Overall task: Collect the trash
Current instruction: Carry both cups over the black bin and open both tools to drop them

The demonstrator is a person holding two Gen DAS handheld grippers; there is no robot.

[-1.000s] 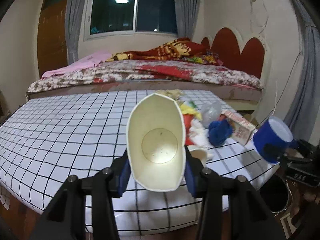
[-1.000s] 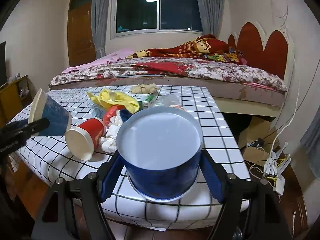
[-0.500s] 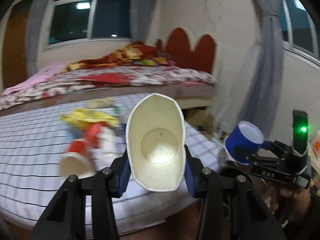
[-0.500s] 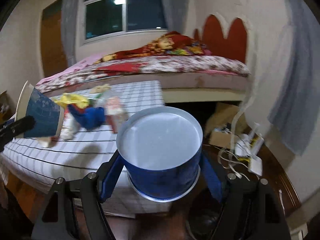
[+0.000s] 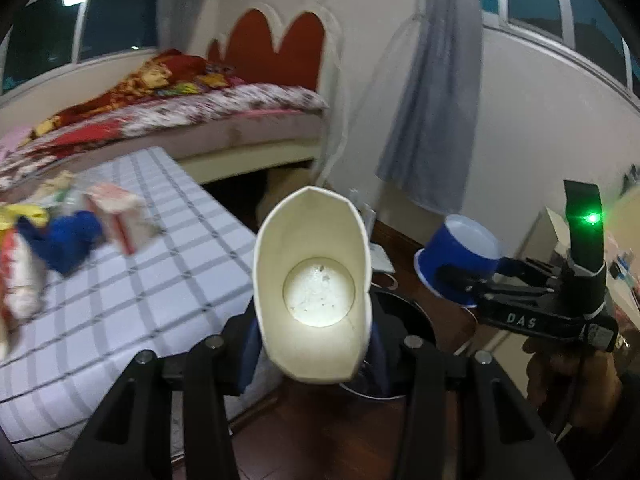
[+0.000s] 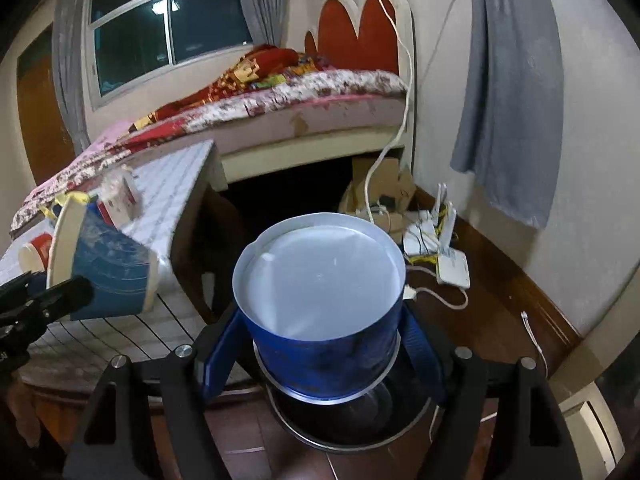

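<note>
Two cups (image 5: 312,292) (image 6: 320,312); one bin (image 6: 352,424).

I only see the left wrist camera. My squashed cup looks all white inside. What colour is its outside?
Observer: Blue. The right wrist view shows the squashed cup has a blue outer wall and a white rim.
Operator: Is the other cup over the bin yet?
Observer: Yes. The other cup, gripped by the right hand-held gripper, hangs right above the bin opening.
Operator: Any cups left on the table?
Observer: One. A red cup lies on its side on the table.
</note>
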